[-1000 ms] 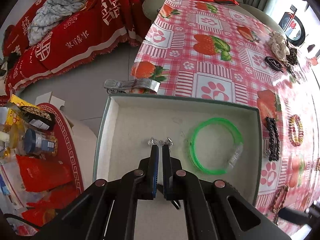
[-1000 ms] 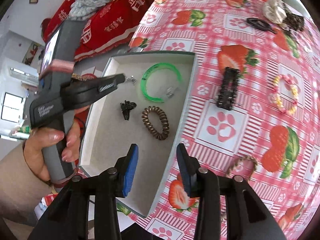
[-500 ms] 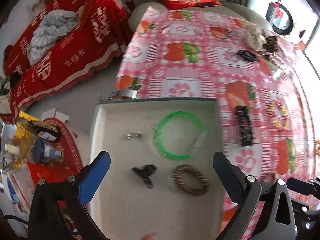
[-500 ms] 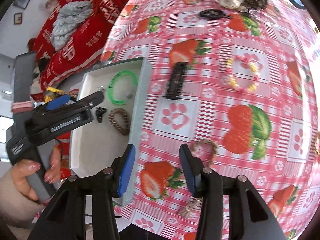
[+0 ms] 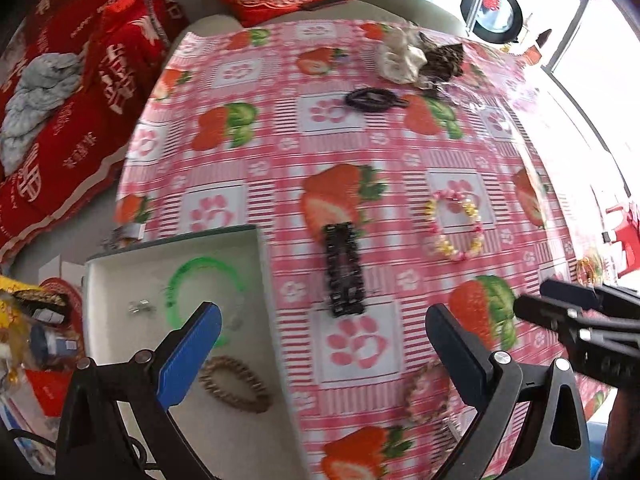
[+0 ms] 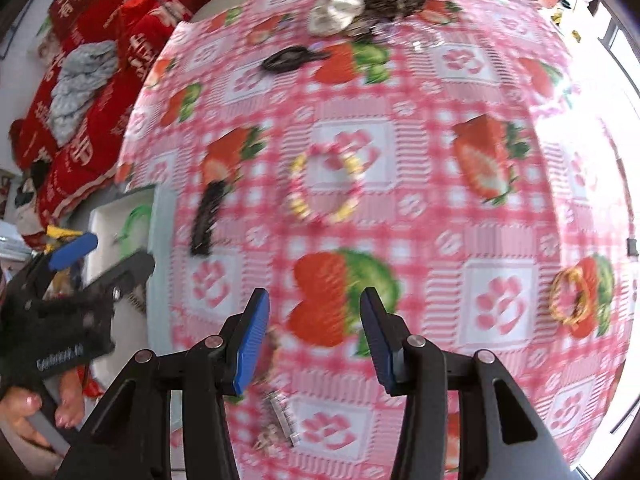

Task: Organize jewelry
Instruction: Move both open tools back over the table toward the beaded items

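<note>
A white box (image 5: 256, 272) at the table's left edge holds a green bangle (image 5: 188, 272), small silver earrings (image 5: 139, 307) and a brown coil tie (image 5: 236, 384). My left gripper (image 5: 324, 320) is wide open and empty, above the box's right wall. On the cloth lie a black hair clip (image 5: 343, 272), a pink-and-yellow bead bracelet (image 5: 454, 222) and a braided bracelet (image 5: 424, 394). My right gripper (image 6: 314, 318) is open and empty above the cloth, near the bead bracelet (image 6: 326, 184). The box (image 6: 100, 220) and left gripper (image 6: 104, 260) show at the left.
A strawberry-print cloth (image 5: 360, 152) covers the table. At the far side lie a black oval clip (image 5: 372, 99), a cream scrunchie (image 5: 400, 58) and a dark scrunchie (image 5: 440, 62). A yellow-red bracelet (image 6: 570, 296) lies at the right. A silver comb clip (image 6: 282, 416) lies near the front edge.
My left gripper opened, let go of the silver earrings in the box, pulled back and swung right. My right gripper moved right, from beside the box to over the middle of the cloth.
</note>
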`<state>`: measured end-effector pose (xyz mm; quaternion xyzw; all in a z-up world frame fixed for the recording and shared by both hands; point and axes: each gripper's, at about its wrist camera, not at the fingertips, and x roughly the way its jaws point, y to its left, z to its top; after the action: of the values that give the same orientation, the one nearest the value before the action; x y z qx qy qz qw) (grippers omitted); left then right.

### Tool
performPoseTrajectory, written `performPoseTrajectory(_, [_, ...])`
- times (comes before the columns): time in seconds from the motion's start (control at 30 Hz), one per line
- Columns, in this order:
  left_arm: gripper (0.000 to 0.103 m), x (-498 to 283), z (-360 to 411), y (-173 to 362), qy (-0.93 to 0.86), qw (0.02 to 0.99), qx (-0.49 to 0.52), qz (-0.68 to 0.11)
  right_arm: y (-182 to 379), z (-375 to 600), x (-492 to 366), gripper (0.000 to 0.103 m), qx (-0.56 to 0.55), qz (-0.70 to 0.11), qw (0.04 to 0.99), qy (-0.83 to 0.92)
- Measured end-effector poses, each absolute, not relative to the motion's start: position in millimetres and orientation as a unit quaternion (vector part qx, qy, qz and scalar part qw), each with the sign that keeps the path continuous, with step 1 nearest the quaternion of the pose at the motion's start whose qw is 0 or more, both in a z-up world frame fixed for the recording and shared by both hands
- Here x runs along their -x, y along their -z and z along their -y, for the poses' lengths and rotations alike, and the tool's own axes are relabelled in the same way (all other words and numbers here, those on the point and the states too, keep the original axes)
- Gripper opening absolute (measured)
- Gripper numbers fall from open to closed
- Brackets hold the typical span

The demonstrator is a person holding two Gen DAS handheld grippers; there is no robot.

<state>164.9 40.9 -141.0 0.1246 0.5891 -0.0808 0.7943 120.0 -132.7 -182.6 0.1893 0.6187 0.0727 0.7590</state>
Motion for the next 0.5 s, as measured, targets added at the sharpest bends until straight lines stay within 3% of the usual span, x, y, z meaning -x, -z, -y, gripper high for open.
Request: performPoseTrajectory(0.5, [0.103, -187, -6, 187, 0.064, 0.775, -0.145, -0.612, 204, 170, -162, 0.051, -0.177, -0.623, 0.758, -0.079])
